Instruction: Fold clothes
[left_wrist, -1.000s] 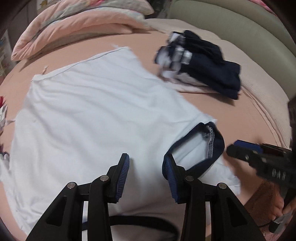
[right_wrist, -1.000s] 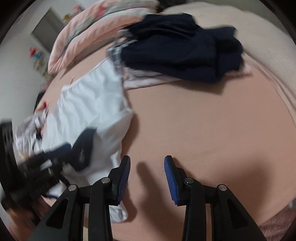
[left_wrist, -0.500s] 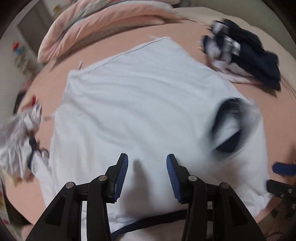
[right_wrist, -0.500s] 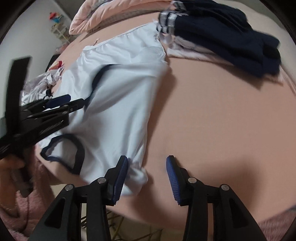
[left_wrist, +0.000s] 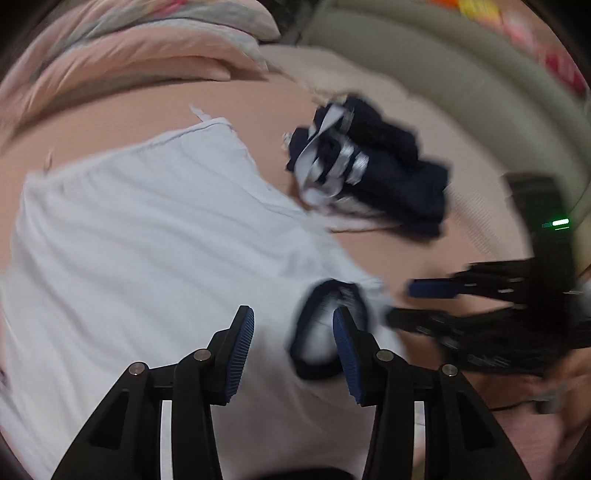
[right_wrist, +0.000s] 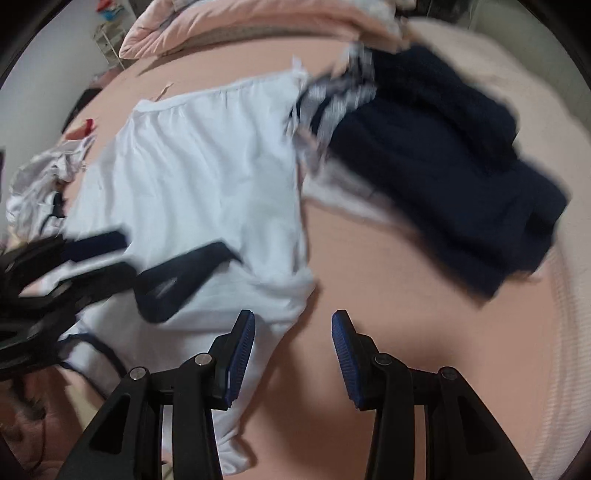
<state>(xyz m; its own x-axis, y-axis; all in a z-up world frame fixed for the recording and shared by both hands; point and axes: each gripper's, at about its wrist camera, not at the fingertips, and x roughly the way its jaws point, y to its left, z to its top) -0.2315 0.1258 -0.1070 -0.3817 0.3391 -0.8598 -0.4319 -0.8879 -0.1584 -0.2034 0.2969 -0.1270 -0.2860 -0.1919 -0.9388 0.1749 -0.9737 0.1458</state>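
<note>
A white T-shirt (left_wrist: 147, 240) with a navy collar (left_wrist: 325, 332) lies spread flat on the pink bed; it also shows in the right wrist view (right_wrist: 192, 184), collar (right_wrist: 173, 280) near its front. My left gripper (left_wrist: 293, 347) is open and empty, hovering over the shirt just left of the collar. My right gripper (right_wrist: 293, 347) is open and empty, over the shirt's right shoulder edge and the bare sheet. Each gripper shows blurred in the other's view, the right one (left_wrist: 436, 299) beside the collar, the left one (right_wrist: 74, 258) over the shirt.
A pile of folded navy and striped clothes (left_wrist: 373, 166) lies right of the shirt, also in the right wrist view (right_wrist: 436, 158). Pink pillows (left_wrist: 122, 55) lie at the far side. A crumpled white garment (right_wrist: 44, 184) lies at the left. A padded headboard (left_wrist: 461, 74) is at the right.
The left gripper has swung back right toward the collar. The right gripper has moved forward over the shirt's shoulder edge. Both stay open and empty.
</note>
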